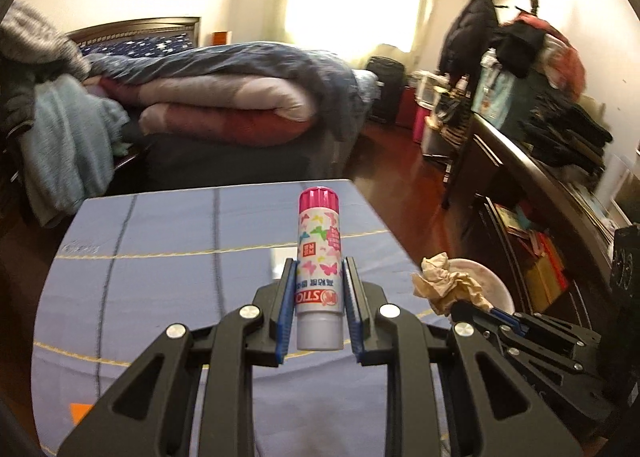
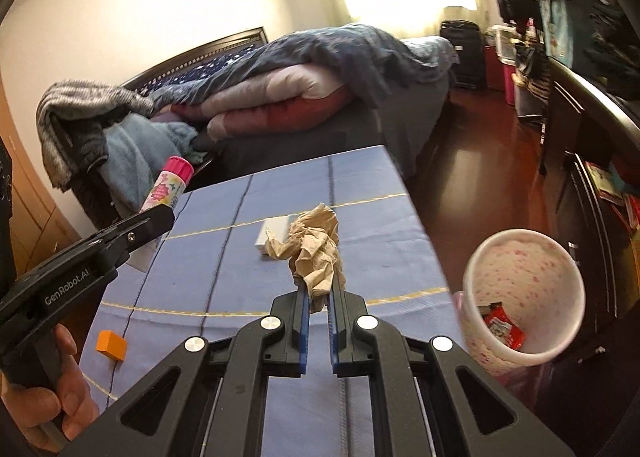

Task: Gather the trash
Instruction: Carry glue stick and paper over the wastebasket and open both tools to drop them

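Your left gripper [image 1: 319,277] clamps the glue stick [image 1: 319,257]; your right gripper [image 2: 319,289] pinches crumpled paper [image 2: 312,245] near the table's [image 2: 380,225] right edge, beside the bin [image 2: 524,289].

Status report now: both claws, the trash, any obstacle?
Left claw shut on glue stick. Right claw shut on crumpled paper, beside the trash bin. Nothing seen blocking the bin.

A: What carries the things?

B: A table under a blue cloth [image 2: 372,217] with dark stripes and thin yellow lines.

A: What lies directly on it?

B: 2 things: a small white box [image 2: 271,237] near the middle, and an orange block [image 2: 111,345] near the left edge, well apart. Beside the table's right edge stands a pink-speckled bin [image 2: 524,289], a red wrapper [image 2: 505,331] inside.
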Demonstrator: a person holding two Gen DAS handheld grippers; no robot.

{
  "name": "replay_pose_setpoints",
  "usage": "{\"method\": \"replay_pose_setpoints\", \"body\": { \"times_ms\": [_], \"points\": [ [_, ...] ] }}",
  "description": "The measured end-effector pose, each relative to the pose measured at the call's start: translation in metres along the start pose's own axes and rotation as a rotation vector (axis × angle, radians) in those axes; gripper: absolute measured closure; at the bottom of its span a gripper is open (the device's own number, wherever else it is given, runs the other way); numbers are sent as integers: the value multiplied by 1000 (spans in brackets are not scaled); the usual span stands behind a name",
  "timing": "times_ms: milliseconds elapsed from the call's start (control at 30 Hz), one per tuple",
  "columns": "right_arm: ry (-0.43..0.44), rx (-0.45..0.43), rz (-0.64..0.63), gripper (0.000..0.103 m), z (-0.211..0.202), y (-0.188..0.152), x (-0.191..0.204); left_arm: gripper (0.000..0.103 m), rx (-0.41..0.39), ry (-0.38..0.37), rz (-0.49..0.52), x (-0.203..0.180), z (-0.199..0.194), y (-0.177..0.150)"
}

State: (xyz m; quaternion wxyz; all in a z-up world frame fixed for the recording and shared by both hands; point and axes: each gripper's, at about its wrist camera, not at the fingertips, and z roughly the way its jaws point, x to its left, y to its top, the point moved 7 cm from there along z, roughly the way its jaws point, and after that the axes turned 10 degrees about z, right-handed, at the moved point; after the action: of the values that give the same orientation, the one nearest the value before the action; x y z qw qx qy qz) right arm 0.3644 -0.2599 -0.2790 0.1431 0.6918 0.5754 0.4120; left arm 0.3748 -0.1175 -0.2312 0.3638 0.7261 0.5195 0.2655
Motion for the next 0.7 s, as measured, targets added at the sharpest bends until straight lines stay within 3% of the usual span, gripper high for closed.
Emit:
{"method": "replay_pose_setpoints", "body": {
  "times_ms": [700],
  "points": [
    [-205, -129, 245, 95, -47, 23, -162, 79, 50, -266, 213, -164, 71, 17]
  ]
}}
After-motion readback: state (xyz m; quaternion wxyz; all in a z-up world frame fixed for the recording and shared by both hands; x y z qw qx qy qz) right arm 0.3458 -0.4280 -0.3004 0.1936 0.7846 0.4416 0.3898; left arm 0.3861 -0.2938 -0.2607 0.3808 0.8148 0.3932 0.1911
